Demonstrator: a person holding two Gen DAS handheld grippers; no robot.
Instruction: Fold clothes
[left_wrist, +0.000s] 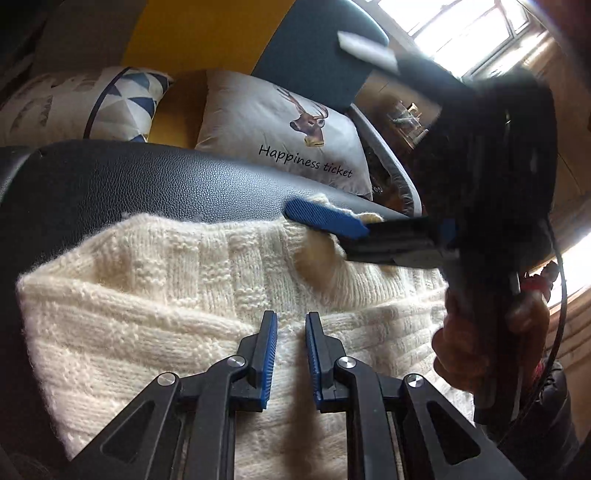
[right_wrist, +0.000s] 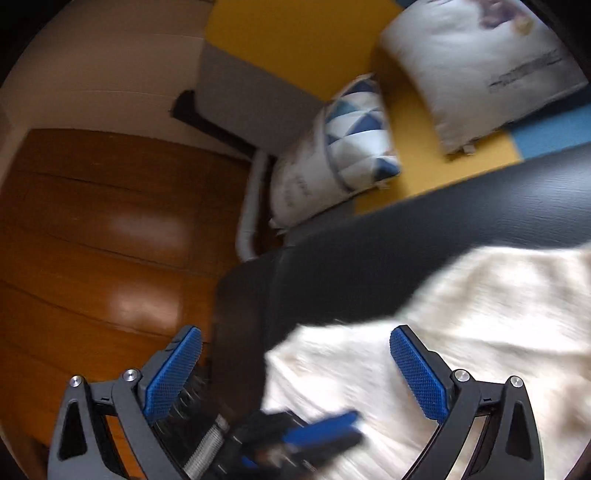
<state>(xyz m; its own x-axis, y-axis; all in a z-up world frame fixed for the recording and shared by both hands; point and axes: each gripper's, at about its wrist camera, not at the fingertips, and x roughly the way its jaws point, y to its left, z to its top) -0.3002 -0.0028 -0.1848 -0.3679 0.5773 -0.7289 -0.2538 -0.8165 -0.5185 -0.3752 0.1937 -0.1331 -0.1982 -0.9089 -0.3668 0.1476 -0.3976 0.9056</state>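
The cream knitted sweater (left_wrist: 192, 280) fills the lower middle of the left wrist view, lying on a black leather seat (left_wrist: 110, 181) and already doubled over at least once, so the folding looks partly done, with more tidying likely left. The left gripper (left_wrist: 291, 354) hovers over it slightly open, holding nothing. The right gripper (right_wrist: 295, 373) stands wide open and empty. A cushion (left_wrist: 280, 144) at upper middle reads "Happiness ticket".

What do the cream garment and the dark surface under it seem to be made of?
The cream garment looks like chunky knitted wool or acrylic: ribbed stitches, fuzzy edges. The dark surface looks like leather or a faux version: pebbled grain, slight sheen.
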